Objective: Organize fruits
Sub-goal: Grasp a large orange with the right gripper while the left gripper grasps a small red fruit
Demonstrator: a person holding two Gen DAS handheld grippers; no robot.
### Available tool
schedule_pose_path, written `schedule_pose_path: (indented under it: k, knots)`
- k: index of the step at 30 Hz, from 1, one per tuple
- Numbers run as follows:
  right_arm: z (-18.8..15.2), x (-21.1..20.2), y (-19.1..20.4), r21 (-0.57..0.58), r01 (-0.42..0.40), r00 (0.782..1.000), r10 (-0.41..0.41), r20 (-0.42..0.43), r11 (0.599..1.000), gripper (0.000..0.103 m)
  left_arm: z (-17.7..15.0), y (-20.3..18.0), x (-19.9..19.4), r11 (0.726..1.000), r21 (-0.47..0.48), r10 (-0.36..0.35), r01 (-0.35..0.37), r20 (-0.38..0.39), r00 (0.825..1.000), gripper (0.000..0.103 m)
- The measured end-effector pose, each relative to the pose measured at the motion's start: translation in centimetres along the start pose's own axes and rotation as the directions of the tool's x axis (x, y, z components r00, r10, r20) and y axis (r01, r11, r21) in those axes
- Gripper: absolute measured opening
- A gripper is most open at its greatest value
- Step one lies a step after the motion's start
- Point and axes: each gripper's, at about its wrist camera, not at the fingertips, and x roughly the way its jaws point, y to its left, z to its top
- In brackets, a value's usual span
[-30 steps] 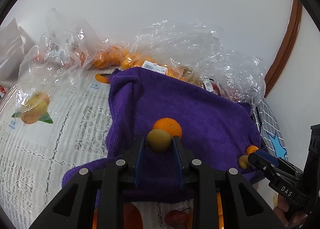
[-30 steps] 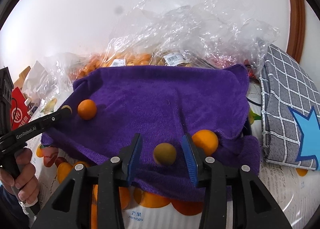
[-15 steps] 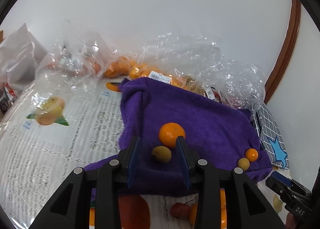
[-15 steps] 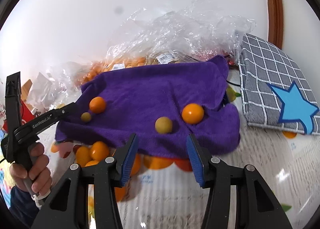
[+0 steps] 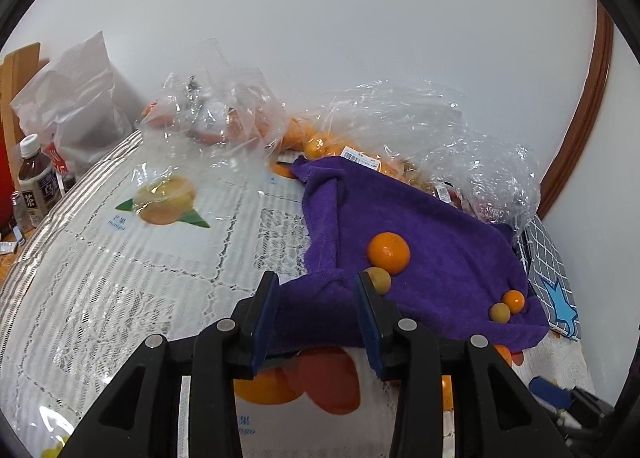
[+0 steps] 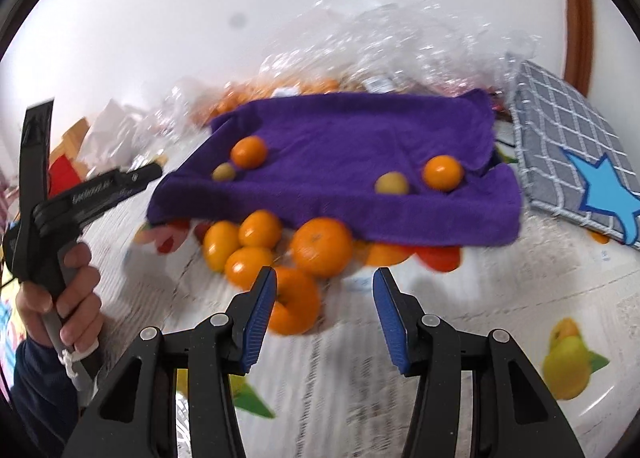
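Note:
A purple towel (image 5: 420,226) (image 6: 360,146) lies on the table. On its left part sit an orange (image 5: 389,253) (image 6: 248,152) and a small yellow-green fruit (image 5: 378,279) (image 6: 223,172). On its right part sit another orange (image 5: 513,301) (image 6: 443,172) and another yellow-green fruit (image 5: 500,313) (image 6: 392,183). Several loose oranges (image 6: 276,246) lie on the table in front of the towel. My left gripper (image 5: 316,310) is open and empty, just short of the towel's near left corner. My right gripper (image 6: 324,310) is open and empty, above the loose oranges.
Clear plastic bags of fruit (image 5: 360,138) (image 6: 380,50) lie behind the towel by the wall. A grey checked cloth with a blue star (image 6: 572,162) (image 5: 552,278) lies to the right. A tea bottle (image 5: 36,186) and a white bag (image 5: 76,98) stand far left.
Both grippers have let go of their yellow-green fruits on the towel and pulled back and up, open. The loose oranges in front of the towel have come into the right wrist view.

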Motion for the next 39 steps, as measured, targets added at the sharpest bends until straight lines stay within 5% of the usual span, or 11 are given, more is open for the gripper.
schedule_pose_path:
  k: [9,19,27,35,39]
  knots:
    - [-1.0,2.9,2.2,-0.061,0.002,0.996,-0.008,-0.091,0.998,0.05,-0.2,-0.4,0.2,1.0,0.024,0.002,-0.002,-0.012,1.0,0.037]
    - [-1.2,2.3,2.5,-0.099,0.019,0.998,-0.025,-0.055,0.995,0.042,-0.8,-1.2,0.6,0.995,0.046,-0.088,0.092,-0.088,0.992,0.037]
    - [-2.4,-0.4,-0.8,-0.104,0.117,0.993,-0.117,0.002,0.988,0.042,-2.5,-3.6,1.0,0.97,0.121,-0.188,0.213,-0.193,0.963,0.037]
    - [-2.0,-1.4,-5.2,-0.032,0.18,0.984,-0.179,0.024,0.983,0.042,-3.7,-5.3,1.9,0.96,0.183,-0.163,0.212,-0.253,0.954,0.036]
    - [-1.9,-0.9,-6.4,0.013,0.149,0.989,-0.149,-0.004,0.989,0.042,-3.8,-5.1,2.6,0.961,0.172,-0.16,0.214,-0.285,0.945,0.028]
